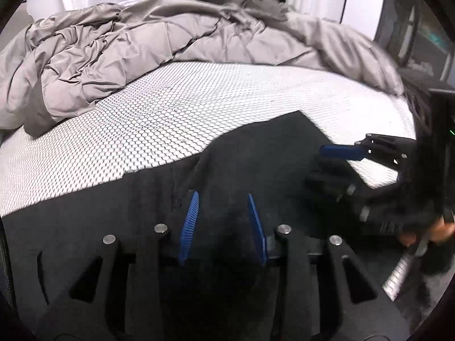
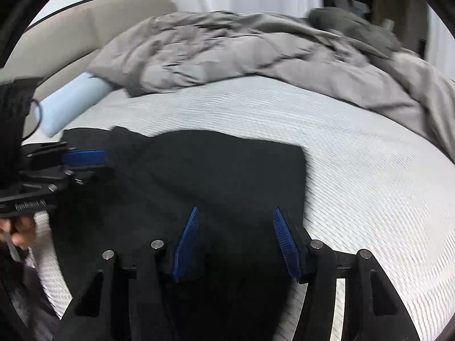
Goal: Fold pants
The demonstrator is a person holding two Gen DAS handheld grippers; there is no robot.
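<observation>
You are working over a bed with a white honeycomb-patterned mattress cover [image 1: 199,99]. The black pants [image 1: 256,153] are lying flat on it at the near edge, one squared corner reaching out onto the white surface.

Left gripper [image 1: 223,196]: you are holding it angled down over the pants. Its blue pads [image 1: 189,224] are standing partly apart, tips near the dark fabric. Black cloth is filling the gap between them, but whether the pads are pinching a fold or only hovering above it cannot be told from the left wrist view. From the right wrist view only one blue finger shows, at the left edge of the pants.

Right gripper [image 2: 236,213]: you are pointing it down at the near part of the pants, blue pads [image 2: 285,241] spread about midway. The right pad is sitting at the pants' right edge, where black meets white. Contact with the cloth cannot be judged.

A crumpled grey duvet [image 1: 119,54] is heaped at the far side of the bed. A pale blue roll [image 2: 71,105] is lying near the far left corner of the pants.
</observation>
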